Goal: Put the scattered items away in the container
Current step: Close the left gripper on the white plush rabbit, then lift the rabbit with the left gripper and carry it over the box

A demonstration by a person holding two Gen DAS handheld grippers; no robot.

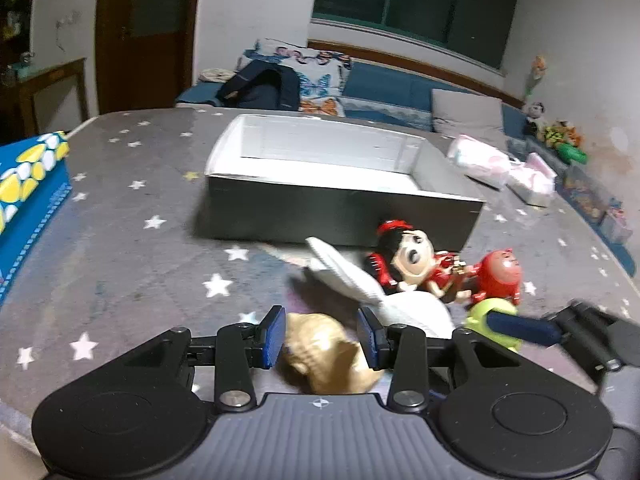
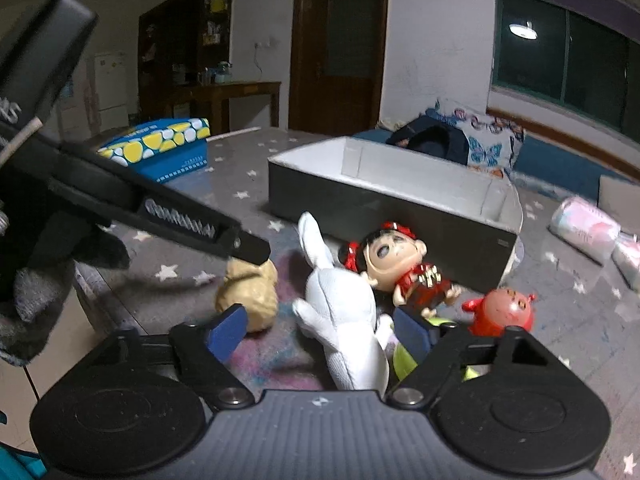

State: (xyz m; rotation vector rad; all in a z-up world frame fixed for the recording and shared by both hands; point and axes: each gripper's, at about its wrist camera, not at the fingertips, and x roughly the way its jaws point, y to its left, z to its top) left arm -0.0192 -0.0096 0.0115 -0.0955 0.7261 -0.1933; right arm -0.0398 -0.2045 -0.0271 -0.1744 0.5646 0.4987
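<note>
The container, a grey box (image 1: 340,204) (image 2: 400,208) with a white inside, stands on the starred grey cloth. In front of it lie a tan toy (image 1: 320,352) (image 2: 248,292), a white plush rabbit (image 1: 348,276) (image 2: 340,320), a doll in red (image 1: 412,258) (image 2: 396,260), a red round figure (image 1: 500,276) (image 2: 504,312) and a yellow-green piece (image 1: 488,320). My left gripper (image 1: 320,336) is open, its pads close beside the tan toy, which rests on the cloth. My right gripper (image 2: 320,332) is open, with the rabbit between its fingers.
A blue box with yellow and white pebbles (image 1: 28,200) (image 2: 160,148) stands at the left. Pink and white packs (image 1: 480,160) (image 2: 584,228) lie at the right. A gloved hand (image 2: 32,308) holds the left gripper. Behind the table is a blue sofa (image 1: 384,84).
</note>
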